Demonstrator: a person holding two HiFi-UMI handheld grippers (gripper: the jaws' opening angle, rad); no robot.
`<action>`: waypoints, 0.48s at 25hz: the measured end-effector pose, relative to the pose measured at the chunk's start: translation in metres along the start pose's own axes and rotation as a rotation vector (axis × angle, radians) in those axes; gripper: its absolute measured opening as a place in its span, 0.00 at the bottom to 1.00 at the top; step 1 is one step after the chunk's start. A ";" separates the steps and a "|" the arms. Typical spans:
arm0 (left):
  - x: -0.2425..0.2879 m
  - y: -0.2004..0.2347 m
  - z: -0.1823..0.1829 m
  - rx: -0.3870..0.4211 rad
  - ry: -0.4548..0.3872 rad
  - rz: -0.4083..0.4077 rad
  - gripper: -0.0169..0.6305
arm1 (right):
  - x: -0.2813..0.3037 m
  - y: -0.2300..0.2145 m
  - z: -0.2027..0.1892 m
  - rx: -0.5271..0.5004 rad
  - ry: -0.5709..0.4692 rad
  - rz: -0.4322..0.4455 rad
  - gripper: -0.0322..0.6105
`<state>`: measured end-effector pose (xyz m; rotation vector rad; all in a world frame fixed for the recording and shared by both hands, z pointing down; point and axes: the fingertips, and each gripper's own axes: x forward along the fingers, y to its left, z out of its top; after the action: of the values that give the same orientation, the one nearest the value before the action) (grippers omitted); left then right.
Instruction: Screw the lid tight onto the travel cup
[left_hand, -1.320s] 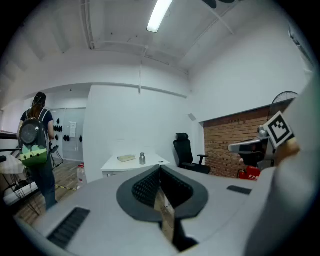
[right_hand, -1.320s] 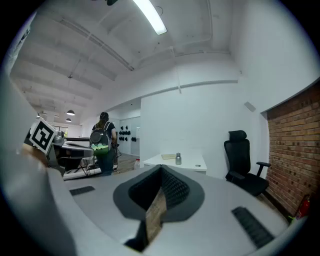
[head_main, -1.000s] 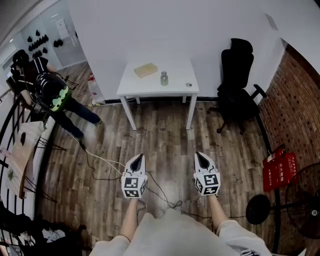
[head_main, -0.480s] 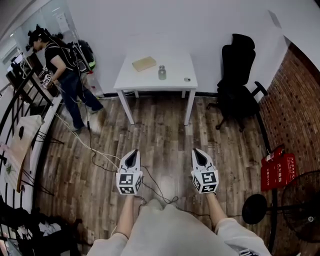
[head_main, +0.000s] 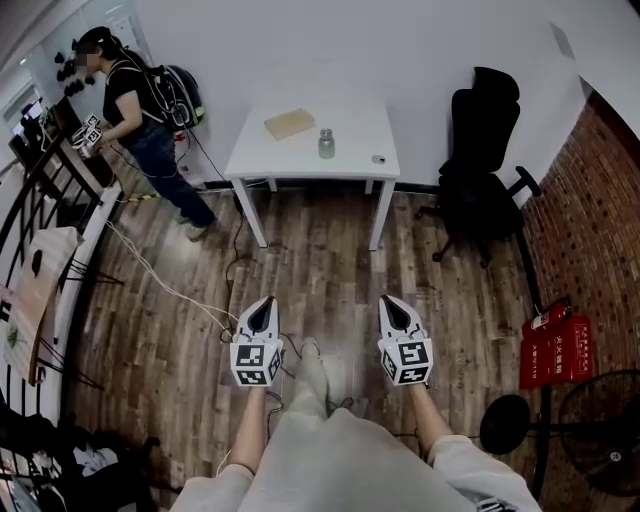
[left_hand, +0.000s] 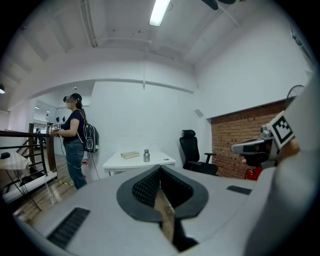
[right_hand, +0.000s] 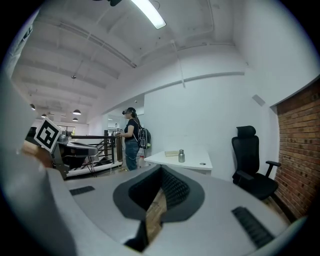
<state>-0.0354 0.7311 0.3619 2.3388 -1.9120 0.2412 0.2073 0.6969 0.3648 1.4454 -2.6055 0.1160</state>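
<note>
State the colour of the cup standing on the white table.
The travel cup is silver-grey; the head view shows it best.

office chair (head_main: 480, 170): right of white table (head_main: 350, 125) | person (head_main: 135, 100): far left | fan (head_main: 600, 420): bottom right

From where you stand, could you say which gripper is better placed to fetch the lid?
Right, narrowly: the lid lies near the table's right edge, ahead of the right gripper; both stand far off.

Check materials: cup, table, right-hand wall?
Cup: grey with a dull sheen, probably brushed metal; too small to be sure.
Table: plain matte white, laminate or painted, cannot tell which.
Wall: bare red brick, mortar lines visible.
</note>
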 end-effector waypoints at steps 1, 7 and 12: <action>0.010 0.004 -0.001 -0.003 0.002 -0.003 0.04 | 0.010 -0.003 0.000 -0.002 0.002 -0.001 0.05; 0.085 0.034 0.005 -0.009 0.000 -0.026 0.04 | 0.081 -0.022 0.006 -0.009 0.010 -0.007 0.05; 0.147 0.068 0.024 -0.014 0.001 -0.049 0.04 | 0.153 -0.037 0.024 -0.014 0.025 -0.010 0.05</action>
<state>-0.0723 0.5714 0.3656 2.3724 -1.8475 0.2230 0.1565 0.5464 0.3675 1.4422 -2.5736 0.1136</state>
